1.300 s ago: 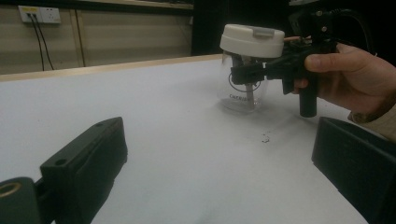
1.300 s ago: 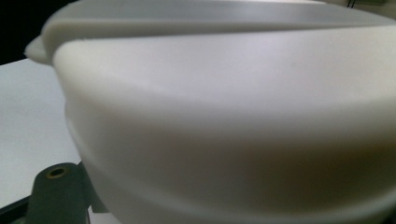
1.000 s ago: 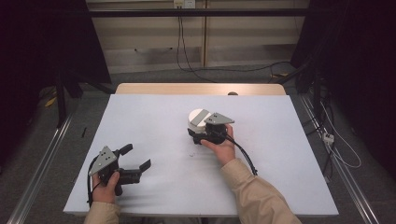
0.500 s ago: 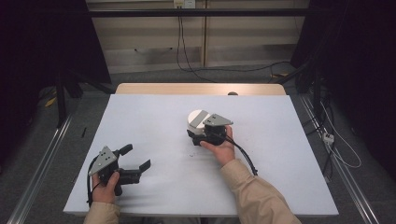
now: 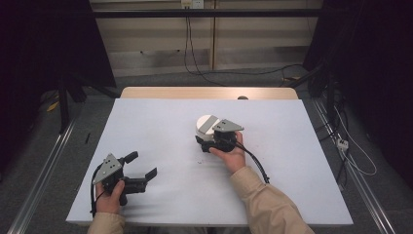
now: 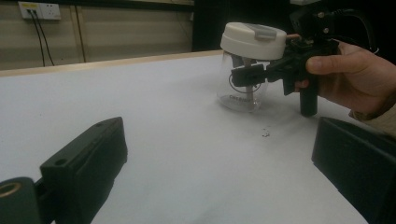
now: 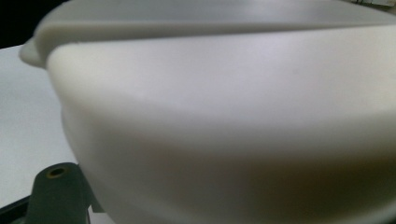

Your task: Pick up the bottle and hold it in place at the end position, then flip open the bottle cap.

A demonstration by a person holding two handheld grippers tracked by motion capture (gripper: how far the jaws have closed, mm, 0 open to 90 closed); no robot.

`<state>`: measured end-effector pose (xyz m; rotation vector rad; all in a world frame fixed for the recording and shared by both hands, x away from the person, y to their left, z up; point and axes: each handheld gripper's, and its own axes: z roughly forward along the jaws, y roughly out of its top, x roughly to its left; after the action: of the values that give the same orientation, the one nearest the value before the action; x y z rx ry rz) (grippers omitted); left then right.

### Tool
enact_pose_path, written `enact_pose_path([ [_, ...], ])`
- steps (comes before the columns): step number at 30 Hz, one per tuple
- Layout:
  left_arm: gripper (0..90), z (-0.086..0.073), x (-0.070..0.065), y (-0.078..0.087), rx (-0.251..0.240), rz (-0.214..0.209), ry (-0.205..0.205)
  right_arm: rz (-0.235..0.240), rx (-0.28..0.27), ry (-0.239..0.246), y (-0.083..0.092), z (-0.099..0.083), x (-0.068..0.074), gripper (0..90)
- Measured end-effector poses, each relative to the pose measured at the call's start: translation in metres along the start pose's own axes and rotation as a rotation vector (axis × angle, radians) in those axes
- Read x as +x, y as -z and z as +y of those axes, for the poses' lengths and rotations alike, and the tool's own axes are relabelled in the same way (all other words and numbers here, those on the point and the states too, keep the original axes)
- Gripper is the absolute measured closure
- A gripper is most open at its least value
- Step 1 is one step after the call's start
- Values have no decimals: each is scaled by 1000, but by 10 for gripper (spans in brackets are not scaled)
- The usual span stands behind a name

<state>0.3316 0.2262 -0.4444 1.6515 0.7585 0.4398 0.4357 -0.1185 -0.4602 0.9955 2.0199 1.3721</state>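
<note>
Tool [image 5: 207,142] in the right hand [image 5: 233,155] sits near the middle of the white tabletop [image 5: 160,122], clamped on a clear jar [image 6: 240,91] just under its cream lid [image 6: 253,41]. From the high view the jar is little more than a pale round top [image 5: 206,124] peeping out past the grey plate. The left gripper view fills in the rest: a see-through body standing upright on the tabletop, with a black jaw lying across its near side and a hand [image 6: 357,74] wrapped round the handle behind. What is inside the jar I cannot make out; there is faint printing low on the glass, too small to read. The right gripper view is pressed so close that the lid's [image 7: 224,102] curved side looms pale and blurred, with a strip of tabletop at the left.

Over at the near left corner, the other tool [image 5: 141,165] rests in the left hand [image 5: 109,197], its jaws apart and holding nothing, well apart from the jar. A tiny dark speck [image 6: 265,133] lies on the tabletop just near of the jar.
</note>
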Motion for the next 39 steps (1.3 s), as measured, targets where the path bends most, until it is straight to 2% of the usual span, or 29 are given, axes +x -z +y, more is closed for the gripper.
enact_pose_path([
  [12,29,0,-1,-2,6,-6,-4,-1,3,-2,0,0,0,185],
  [18,29,2,-2,-5,-4,-5,11,-2,3,-1,0,0,0,186],
  [30,30,10,-6,-18,-3,13,11,-1,1,-2,0,0,0,185],
  [39,34,17,-11,-31,1,6,25,-3,2,-3,0,-1,1,185],
])
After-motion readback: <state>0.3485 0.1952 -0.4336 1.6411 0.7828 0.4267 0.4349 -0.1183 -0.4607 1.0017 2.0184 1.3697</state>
